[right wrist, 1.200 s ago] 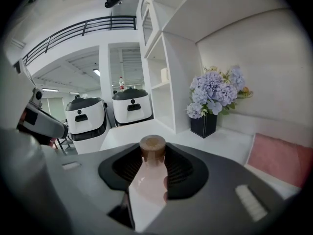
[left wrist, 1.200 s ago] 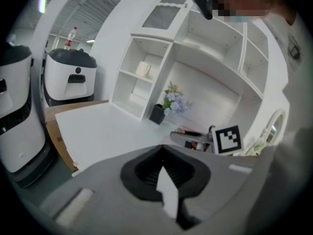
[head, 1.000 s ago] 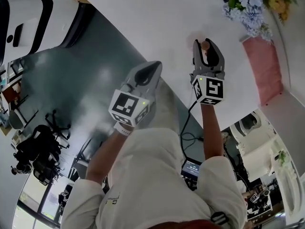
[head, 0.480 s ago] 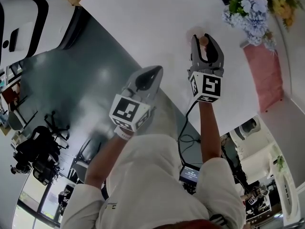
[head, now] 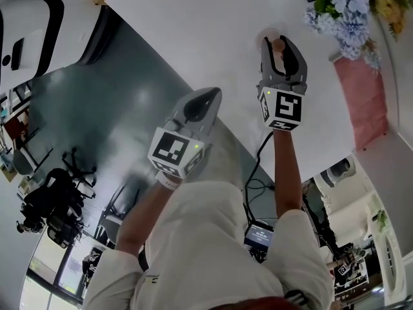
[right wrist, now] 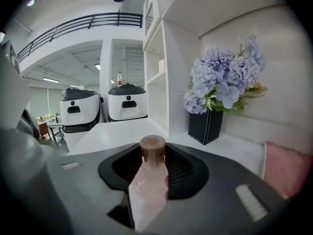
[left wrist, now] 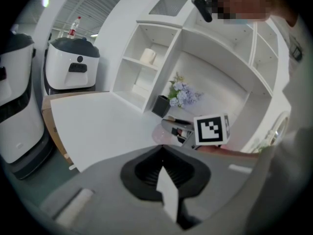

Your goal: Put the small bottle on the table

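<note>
Bottle, small and pink with a round brown cap (right wrist: 149,185), is pinched between the jaws of the right gripper (head: 279,49) over the flat white table (head: 213,37), near blue flowers in a square black pot (right wrist: 222,77), while the left gripper (head: 203,102) hangs by the table's edge, jaws pressed together and empty.

A large indoor test hall or lab, with one corner dressed like a home: a white table (head: 213,31) stands against white built-in shelving (left wrist: 146,67), beside a black vase (right wrist: 205,126) of lilac flowers (right wrist: 225,75). Around it are a polished grey floor (head: 97,108), black office chairs (head: 48,202), loose cables (head: 253,173), two white-and-black machines (right wrist: 127,104) and a railed upper gallery (right wrist: 73,26).
</note>
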`<state>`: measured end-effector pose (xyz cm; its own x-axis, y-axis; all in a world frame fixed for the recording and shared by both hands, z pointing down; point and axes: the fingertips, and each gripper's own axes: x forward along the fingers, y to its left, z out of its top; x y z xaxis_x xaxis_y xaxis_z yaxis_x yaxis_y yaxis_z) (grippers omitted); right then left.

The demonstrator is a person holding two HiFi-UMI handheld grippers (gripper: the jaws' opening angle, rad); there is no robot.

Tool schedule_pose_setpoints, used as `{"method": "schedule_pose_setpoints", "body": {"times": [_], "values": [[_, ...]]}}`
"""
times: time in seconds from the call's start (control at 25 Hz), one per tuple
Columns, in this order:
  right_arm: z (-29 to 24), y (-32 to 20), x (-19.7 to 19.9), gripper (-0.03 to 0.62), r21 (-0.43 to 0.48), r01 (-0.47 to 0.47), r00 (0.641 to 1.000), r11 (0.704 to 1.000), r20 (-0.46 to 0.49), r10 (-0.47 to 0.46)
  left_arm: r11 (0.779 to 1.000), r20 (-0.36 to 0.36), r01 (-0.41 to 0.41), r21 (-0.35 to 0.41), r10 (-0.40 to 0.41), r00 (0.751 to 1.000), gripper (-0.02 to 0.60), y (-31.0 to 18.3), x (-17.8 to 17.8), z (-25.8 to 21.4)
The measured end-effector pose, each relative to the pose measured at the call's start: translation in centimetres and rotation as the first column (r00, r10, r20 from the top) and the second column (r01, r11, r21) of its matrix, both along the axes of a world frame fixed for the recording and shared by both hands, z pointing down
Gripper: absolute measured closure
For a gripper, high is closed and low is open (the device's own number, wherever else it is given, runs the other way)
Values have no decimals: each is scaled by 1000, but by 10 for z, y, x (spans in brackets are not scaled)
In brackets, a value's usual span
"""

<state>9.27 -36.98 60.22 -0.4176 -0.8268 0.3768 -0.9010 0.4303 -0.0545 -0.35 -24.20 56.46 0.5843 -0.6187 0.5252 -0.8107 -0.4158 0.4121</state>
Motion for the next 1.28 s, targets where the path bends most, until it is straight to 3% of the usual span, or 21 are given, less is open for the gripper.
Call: {"method": "schedule_pose_setpoints", "body": {"times": [0.48, 1.12, 1.28], "values": [[-3, 4, -2, 384, -4, 7, 1000, 1000, 6, -7, 1000, -9, -18, 2, 18, 1000, 580, 14, 3, 1], [-54, 52, -8, 383, 53, -25, 1000, 998, 18, 25, 998, -15, -32, 52, 33, 999, 580, 56, -15, -39], [-71, 72, -10, 435, 67, -15, 1000, 998, -6, 15, 997, -12, -42, 59, 43, 999, 580, 73, -21, -51]]}}
